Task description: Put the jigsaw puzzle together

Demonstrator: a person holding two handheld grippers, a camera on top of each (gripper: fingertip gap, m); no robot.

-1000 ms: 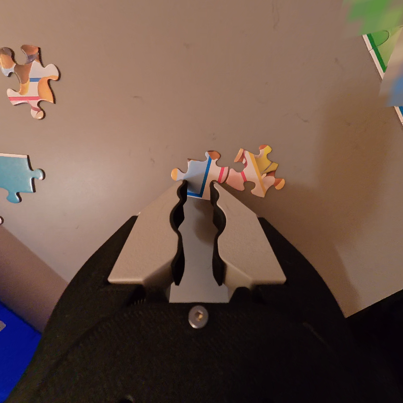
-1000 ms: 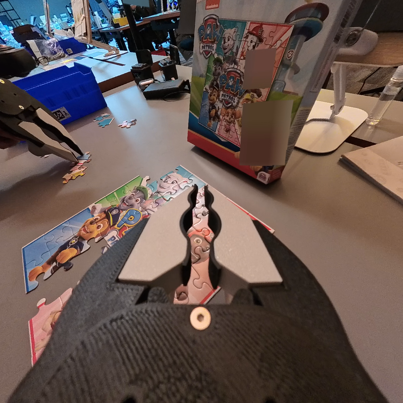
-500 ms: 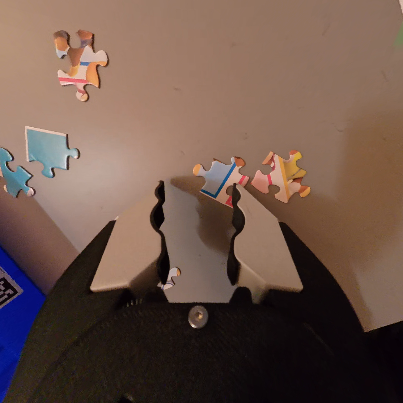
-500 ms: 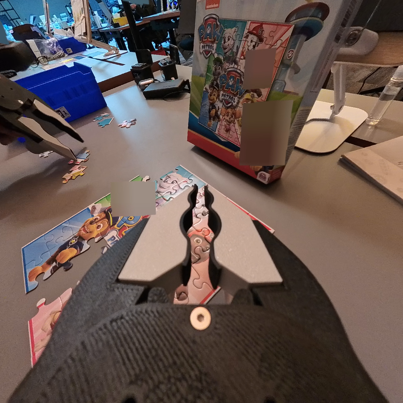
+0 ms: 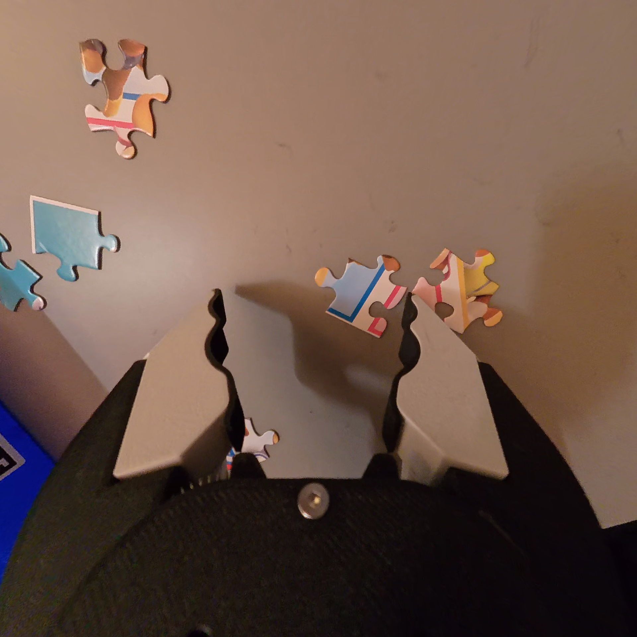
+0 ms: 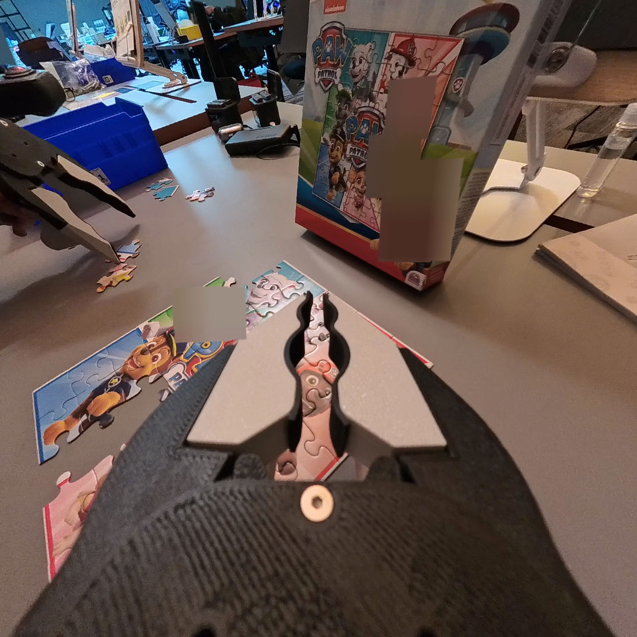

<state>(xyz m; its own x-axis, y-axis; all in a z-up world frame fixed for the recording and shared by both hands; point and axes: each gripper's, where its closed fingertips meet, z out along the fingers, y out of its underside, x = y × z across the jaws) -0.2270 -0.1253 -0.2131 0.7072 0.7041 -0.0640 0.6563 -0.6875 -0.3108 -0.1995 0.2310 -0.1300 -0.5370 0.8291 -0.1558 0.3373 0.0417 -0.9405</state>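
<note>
Now: your grippers over the puzzle

Your left gripper [image 5: 312,296] hangs spread wide with nothing in it above the table [image 5: 344,138]; a blue-striped puzzle piece [image 5: 362,296] lies flat just inside its right fingertip. Your right gripper [image 6: 316,299] is nearly closed and bare, over the partly assembled puzzle [image 6: 103,382].

A grey tabletop [image 6: 448,362] is carrying a part-built puzzle [image 6: 103,379] lying flat near its near edge, with a tall puzzle box [image 6: 344,120] standing behind it. Loose puzzle pieces [image 5: 362,296] are lying scattered toward the left edge, where a blue bin [image 6: 103,144] is sitting. A white stand base [image 6: 517,200] and a clear bottle [image 6: 610,155] are resting toward the far right corner.
</note>
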